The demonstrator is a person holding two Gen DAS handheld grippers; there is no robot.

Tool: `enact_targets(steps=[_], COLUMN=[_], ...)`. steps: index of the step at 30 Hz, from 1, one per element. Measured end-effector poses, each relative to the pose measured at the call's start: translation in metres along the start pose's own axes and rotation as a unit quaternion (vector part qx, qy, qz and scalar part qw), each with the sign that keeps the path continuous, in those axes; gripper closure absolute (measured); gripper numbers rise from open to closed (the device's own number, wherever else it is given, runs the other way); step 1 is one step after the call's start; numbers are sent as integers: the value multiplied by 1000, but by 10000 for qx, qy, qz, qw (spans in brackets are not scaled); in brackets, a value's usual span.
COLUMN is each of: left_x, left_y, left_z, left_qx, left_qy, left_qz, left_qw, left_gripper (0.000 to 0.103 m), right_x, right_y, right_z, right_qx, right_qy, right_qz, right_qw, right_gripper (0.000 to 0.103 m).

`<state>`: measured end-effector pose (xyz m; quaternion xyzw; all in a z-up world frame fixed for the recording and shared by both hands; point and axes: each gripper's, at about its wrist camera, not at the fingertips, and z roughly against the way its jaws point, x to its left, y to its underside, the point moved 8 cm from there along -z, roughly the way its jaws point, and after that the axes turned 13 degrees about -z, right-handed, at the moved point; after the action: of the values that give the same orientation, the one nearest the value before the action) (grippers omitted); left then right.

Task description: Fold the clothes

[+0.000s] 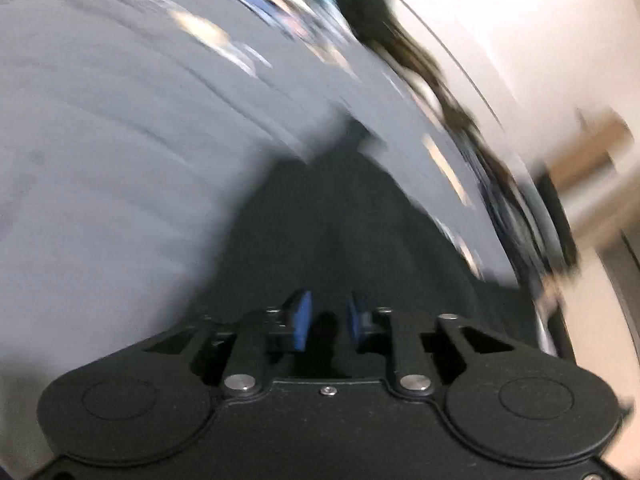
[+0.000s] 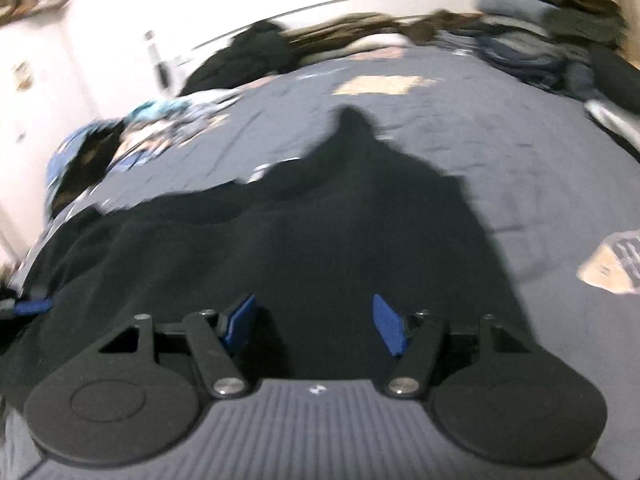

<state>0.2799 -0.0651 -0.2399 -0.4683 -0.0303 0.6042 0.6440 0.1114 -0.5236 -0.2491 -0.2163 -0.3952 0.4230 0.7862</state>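
A black garment lies spread on a grey-blue bed cover, one corner pointing toward the far side. My right gripper hovers low over its near part, blue pads wide apart with only flat cloth below them. In the blurred left wrist view the same black garment lies under my left gripper. Its blue pads stand close together with dark cloth in the narrow gap. The blur hides whether they press on it. A blue-tipped part at the garment's left edge looks like the left gripper.
Heaps of dark and brown clothes line the bed's far edge, more at the far right. A blue and patterned pile lies at the left. Tan patches mark the cover. A white wall stands beyond the bed.
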Motion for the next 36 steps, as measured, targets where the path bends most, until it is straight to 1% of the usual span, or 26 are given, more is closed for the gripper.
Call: enact_targets(steps=[1,2,3,4,5,6,8,9,10,11,12,15,16,18,19,20,22,24,25,26,28,30,31,33,35,36], left_x=[10,16,12,7,-1,-17,-59,-79,-93,-107,-118,-119,-115,-103,-99,-94,-79,-55,-44,-35,-26,-25,-26,-28,-31,-33], left_y=[-7,-13,-18,-23,-28,-29,-29,-26,-20,-14,-8,13,20,29,27,24,16,8,6,5,1,-5,-9,-19,-26,-28], left_z=[12,22,29,37,43,47,37,30,19,9,-2,-42,-54,-69,-72,-73,-68,-64,-62,-61,-56,-48,-42,-29,-20,-16], left_qx=[-211,-411,-581,-750,-893,-943,-850,-784,-711,-638,-559,-268,-174,-56,-73,-108,-274,-443,-492,-446,-408,-483,-570,-859,-1081,-1163], left_qy=[-191,-299,-187,-75,60,255,651,837,977,1117,1221,1221,1180,977,932,851,516,295,195,130,50,-96,-203,-369,-308,-220], left_qz=[154,304,443,582,656,549,258,146,131,116,134,493,605,679,658,644,689,966,1121,1295,1365,1251,1162,1015,1086,1151], left_qw=[9995,9982,9972,9955,9938,9937,9939,9933,9926,9916,9908,9909,9910,9929,9934,9942,9959,9939,9923,9905,9898,9909,9914,9904,9877,9863], left_gripper=[83,79,72,61,56,54,54,53,49,44,44,44,44,47,50,50,50,53,66,76,78,78,78,70,49,45], right_x=[-8,-15,-21,-28,-31,-26,-14,-3,8,19,34,78,90,102,103,102,86,65,54,44,21,3,-1,-9,-11,-7], right_y=[-3,-6,-8,-11,-14,-18,-27,-34,-40,-44,-46,-43,-38,-26,-20,-15,-17,-28,-35,-42,-50,-54,-58,-64,-70,-71], right_z=[2,5,8,11,15,20,31,37,40,40,34,14,4,-20,-35,-49,-77,-96,-98,-100,-96,-90,-87,-81,-73,-68], right_qx=[-52,-72,-92,-113,-141,-189,-303,-396,-423,-359,-200,329,519,878,1044,1187,1309,1240,1157,1058,806,805,769,685,559,490], right_qy=[74,130,185,241,262,188,14,-168,-380,-632,-942,-1742,-1926,-2049,-2017,-1957,-1682,-1541,-1479,-1394,-1099,-1064,-1006,-888,-853,-891], right_qz=[-119,-245,-370,-496,-581,-556,-487,-418,-414,-438,-466,-509,-511,-550,-608,-693,-1119,-1572,-1761,-1918,-1982,-2066,-2025,-1940,-1982,-1991], right_qw=[9999,9996,9991,9984,9979,9981,9984,9982,9975,9964,9943,9828,9786,9733,9720,9710,9706,9676,9663,9657,9707,9693,9711,9746,9748,9747], right_gripper=[41,41,41,41,41,40,40,39,37,37,35,29,28,26,26,26,27,29,29,29,31,39,40,39,35,29])
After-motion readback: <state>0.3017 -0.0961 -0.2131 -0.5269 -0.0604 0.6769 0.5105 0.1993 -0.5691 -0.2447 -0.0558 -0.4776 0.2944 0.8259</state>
